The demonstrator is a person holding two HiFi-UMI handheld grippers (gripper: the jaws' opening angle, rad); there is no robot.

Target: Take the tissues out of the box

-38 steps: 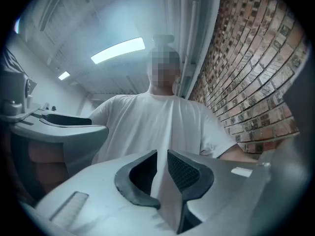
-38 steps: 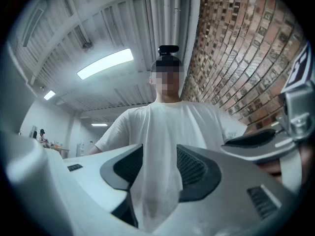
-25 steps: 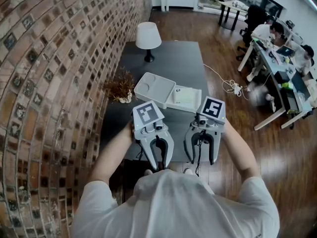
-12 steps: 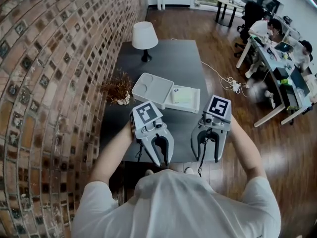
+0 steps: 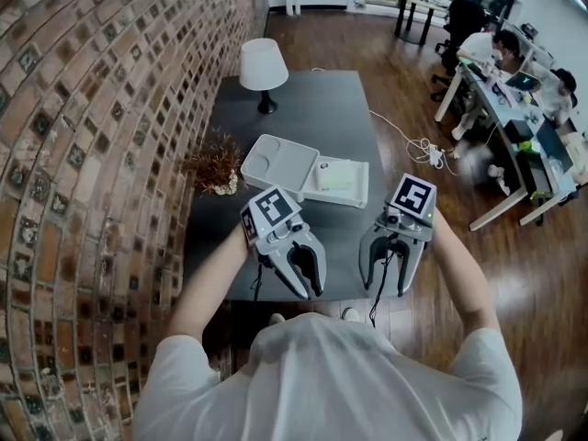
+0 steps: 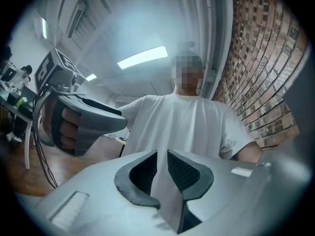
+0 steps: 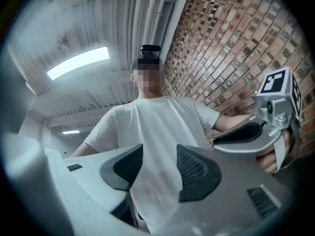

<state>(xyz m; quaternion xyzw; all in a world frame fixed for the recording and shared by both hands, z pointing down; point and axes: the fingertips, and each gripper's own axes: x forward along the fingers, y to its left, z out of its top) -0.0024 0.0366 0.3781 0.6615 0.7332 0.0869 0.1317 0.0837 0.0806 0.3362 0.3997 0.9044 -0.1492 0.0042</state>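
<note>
When viewed from the head, brick wall [image 5: 92,154]: along the whole 9 o'clock side, just beside the table's long edge.
Wooden floor [image 5: 432,237]: at 3 o'clock of the table; white cable [image 5: 418,150] lying on it; desks with seated people at 2 o'clock, well apart.
Table [image 5: 340,108]: dark, stretching toward 12 o'clock; near edge just under the two grippers.
Person's shirt [image 5: 349,375]: white, at 6 o'clock, filling the bottom of the head view.
Tissue box [image 5: 354,194]: on the near half of the table, at 12 o'clock of both grippers and apart from them; open, with lid [image 5: 280,162] laid flat at 9 o'clock of the base.
Lamp [image 5: 263,62]: white shade, dark foot, at the far end, 11 o'clock of the box.
Left gripper [image 5: 310,290]: in the left hand, tips turned to 6 o'clock at the chest, marker cube at the 12 o'clock end.
Right gripper [image 5: 386,288]: at 3 o'clock of the left one, near it, turned the same way.
Dried plant [image 5: 216,162]: at 9 o'clock of the lid, near the wall.
Tissues [image 5: 338,176]: pale stack lying in the box base, untouched.
Left pads [image 6: 187,168]: drawn almost together, only a slit, nothing between.
Right pads [image 7: 197,171]: parted by a plain gap, nothing between, only shirt behind.
</note>
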